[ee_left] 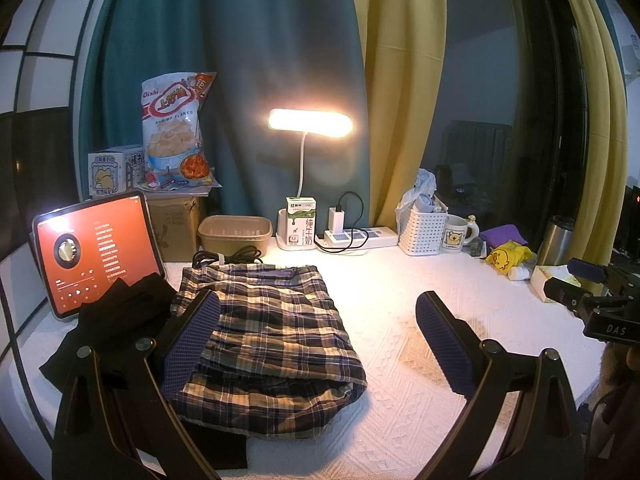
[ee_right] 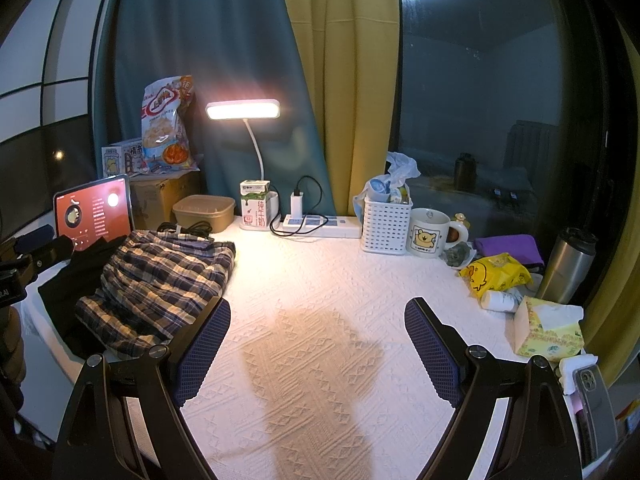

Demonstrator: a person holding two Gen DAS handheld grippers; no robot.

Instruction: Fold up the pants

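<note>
Two claws hover spread and empty over a white table: plaid pants (ee_left: 264,336) lie folded at far left, running front to back, right under the left claw (ee_left: 318,338), nearer than the right claw (ee_right: 318,350)

lit lamp (ee_right: 242,110) over milk carton (ee_right: 255,206); tablet (ee_right: 94,210) far left; mug (ee_right: 428,233) beside white basket (ee_right: 386,226)

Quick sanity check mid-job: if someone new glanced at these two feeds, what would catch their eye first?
Probably the lit desk lamp glowing at the back against the teal curtain. Next, the folded plaid pants lying on the left of the white cloth, partly over a black garment. Beside them a tablet shows a bright red screen.
</note>
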